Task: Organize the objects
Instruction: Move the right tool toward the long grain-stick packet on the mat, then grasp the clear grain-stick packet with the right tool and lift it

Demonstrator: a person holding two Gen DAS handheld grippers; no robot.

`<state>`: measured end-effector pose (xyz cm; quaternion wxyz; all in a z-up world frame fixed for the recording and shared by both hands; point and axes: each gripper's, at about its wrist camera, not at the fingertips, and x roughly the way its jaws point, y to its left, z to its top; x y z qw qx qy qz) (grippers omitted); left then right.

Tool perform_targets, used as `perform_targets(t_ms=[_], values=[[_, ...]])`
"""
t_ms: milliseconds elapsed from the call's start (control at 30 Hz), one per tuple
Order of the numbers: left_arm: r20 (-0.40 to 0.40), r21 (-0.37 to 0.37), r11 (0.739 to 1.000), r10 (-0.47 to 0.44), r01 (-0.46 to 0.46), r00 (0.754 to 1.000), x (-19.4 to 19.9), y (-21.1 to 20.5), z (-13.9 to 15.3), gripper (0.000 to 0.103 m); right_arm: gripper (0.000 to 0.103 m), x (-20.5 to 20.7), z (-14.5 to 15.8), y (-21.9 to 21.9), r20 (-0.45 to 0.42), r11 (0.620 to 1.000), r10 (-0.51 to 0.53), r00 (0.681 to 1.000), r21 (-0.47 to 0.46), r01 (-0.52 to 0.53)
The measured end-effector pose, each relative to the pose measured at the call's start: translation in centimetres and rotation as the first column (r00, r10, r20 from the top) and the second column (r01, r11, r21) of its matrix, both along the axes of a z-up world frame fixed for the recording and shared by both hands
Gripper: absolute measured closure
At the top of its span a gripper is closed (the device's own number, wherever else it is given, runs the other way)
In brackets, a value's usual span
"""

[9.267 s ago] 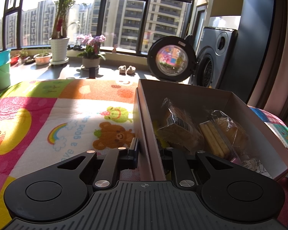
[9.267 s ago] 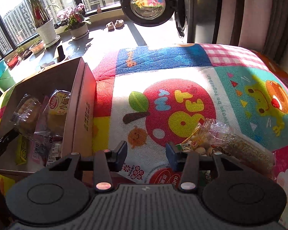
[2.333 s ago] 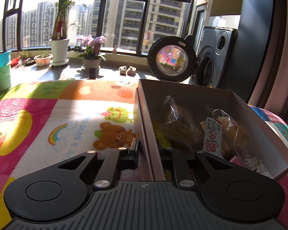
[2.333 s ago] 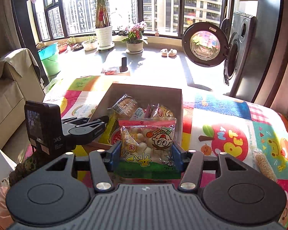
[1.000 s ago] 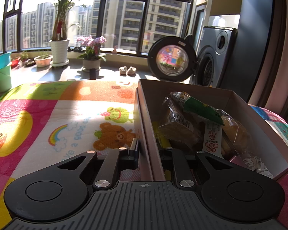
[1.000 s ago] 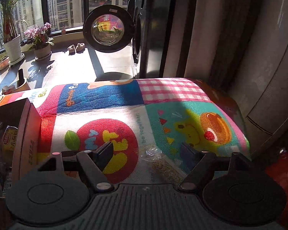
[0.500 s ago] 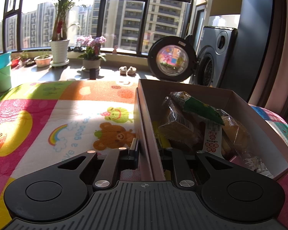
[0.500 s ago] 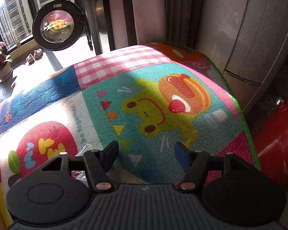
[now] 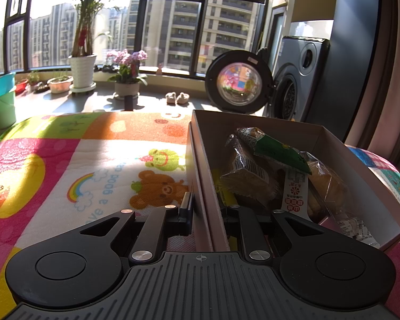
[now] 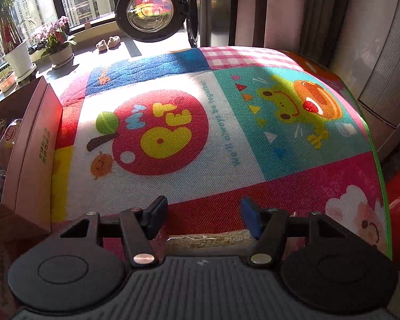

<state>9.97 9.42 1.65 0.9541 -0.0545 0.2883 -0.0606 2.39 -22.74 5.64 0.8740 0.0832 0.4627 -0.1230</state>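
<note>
- Snack packets sit heaped in the open cardboard box (image 9: 333,144) on the cartoon play mat (image 9: 98,154); the box stands on the mat's middle, seen at the left edge of the right wrist view.
- Left gripper (image 9: 205,210) is clamped on the box's near side wall — one finger outside, one inside.
- Topmost in the box lies a green-edged clear packet (image 9: 277,149), tilted across a wrapped brown cake (image 9: 246,170) that bears a barcode label.
- A white tag (image 9: 293,194) with red Chinese characters and a red flower mark stands upright among the packets; the characters are too small to read surely.
- Right of it lies another clear-wrapped bun (image 9: 328,186); a pale printed packet (image 9: 354,226) rests at the near right corner.
- The box's outer side carries green Chinese print, too small to read in the right wrist view.
- Right gripper (image 10: 202,216) points down at the mat with its jaws standing apart, nothing pressed between the pads.
- Just below and behind its fingertips, a clear packet of pale grains (image 10: 208,240) lies flat on the mat's red patch, mostly hidden by the gripper body.
- Mat print: a red apple with yellow letters, "a good" beside a rainbow, a bear, a frog.
- A washing machine (image 10: 152,10) stands beyond with its round door open.
</note>
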Motion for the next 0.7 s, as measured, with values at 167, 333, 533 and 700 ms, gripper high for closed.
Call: perform_targets(t_ms=[167,333,533,700], values=[[0.001,0.003,1.0,0.0,0.0,1.0,0.0,0.0,-0.1,0.086,0.04,-2.8,0.5,2.9,0.011,0.993,0.08,0.997,0.081,-0.081],[0.0,0.001,1.0,0.0,0.0,1.0,0.0,0.0,-0.1,0.086,0.034,-5.1,0.7,4.0,0.007,0.97,0.146,0.989,0.194,-0.145],[0.001,0.003,1.0,0.0,0.0,1.0,0.0,0.0,-0.1,0.086,0.033,-8.0,3.7,3.2,0.096,0.985,0.165,0.982,0.042,-0.17],[0.001,0.002,1.0,0.0,0.0,1.0,0.0,0.0,0.0,0.086,0.018,-8.5,3.9,-2.2,0.083,0.996,-0.039,0.996,0.082,0.032]])
